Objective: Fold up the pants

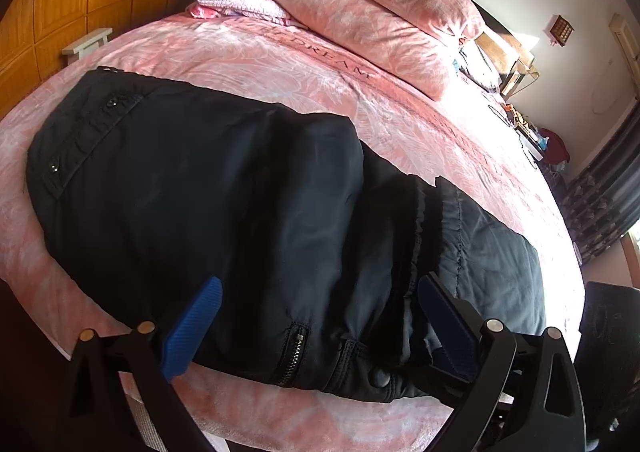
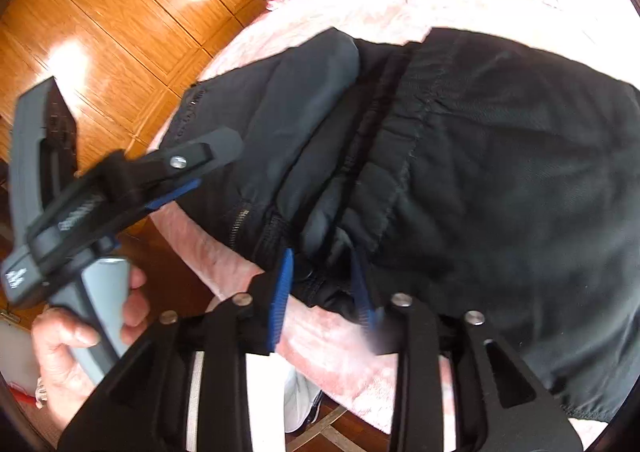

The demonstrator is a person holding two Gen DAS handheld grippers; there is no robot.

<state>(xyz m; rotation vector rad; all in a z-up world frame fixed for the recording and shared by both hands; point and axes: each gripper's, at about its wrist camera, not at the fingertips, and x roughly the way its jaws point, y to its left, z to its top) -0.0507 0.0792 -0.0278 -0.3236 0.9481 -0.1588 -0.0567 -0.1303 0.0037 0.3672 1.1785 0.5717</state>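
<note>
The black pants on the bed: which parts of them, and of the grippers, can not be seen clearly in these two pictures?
- Right wrist view: the black pants are cut off by the right edge.
- Right wrist view: the right gripper is motion-blurred at the pants' near edge, so any grip on the cloth is unclear.
- Left wrist view: the left gripper hides the pants' near hem beside the zipper.
- Both views: the bedspread under the pants is covered.
</note>
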